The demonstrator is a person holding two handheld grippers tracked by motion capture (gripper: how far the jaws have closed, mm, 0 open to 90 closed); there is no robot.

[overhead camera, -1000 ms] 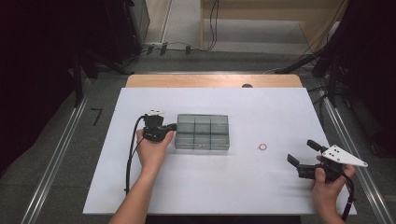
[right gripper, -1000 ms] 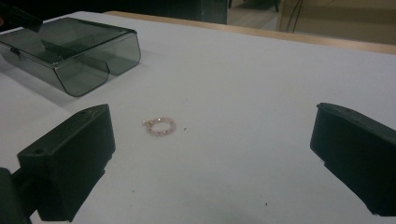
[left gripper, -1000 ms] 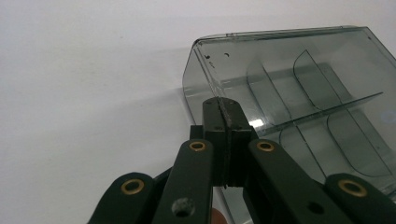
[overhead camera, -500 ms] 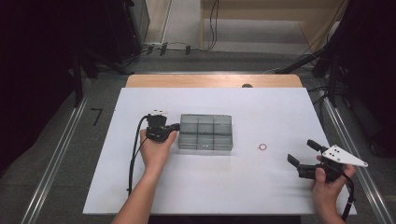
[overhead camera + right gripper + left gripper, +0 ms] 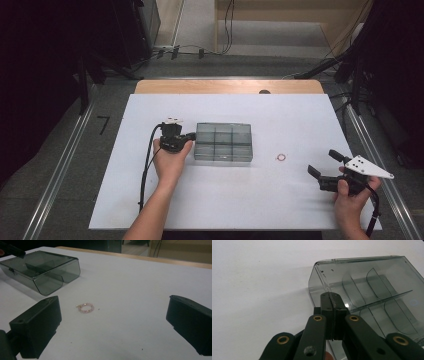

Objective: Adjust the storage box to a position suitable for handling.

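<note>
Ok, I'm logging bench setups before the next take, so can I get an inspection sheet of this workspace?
Surface: white table top, bare apart from the items below; wooden edge at the far side.
Job's things: smoky clear divided box, lid closed, compartments look empty; small pink bead ring lying apart to its right.
Clutter: nothing seen.
Grippers: left gripper shut, jaws together at the box's left end; contact cannot be told. Right gripper open, aimed toward the ring, not touching it.
Cables: black cable trailing from the left gripper across the table.
Surroundings: grey floor, metal rails, dark stands, loose floor cables.
</note>
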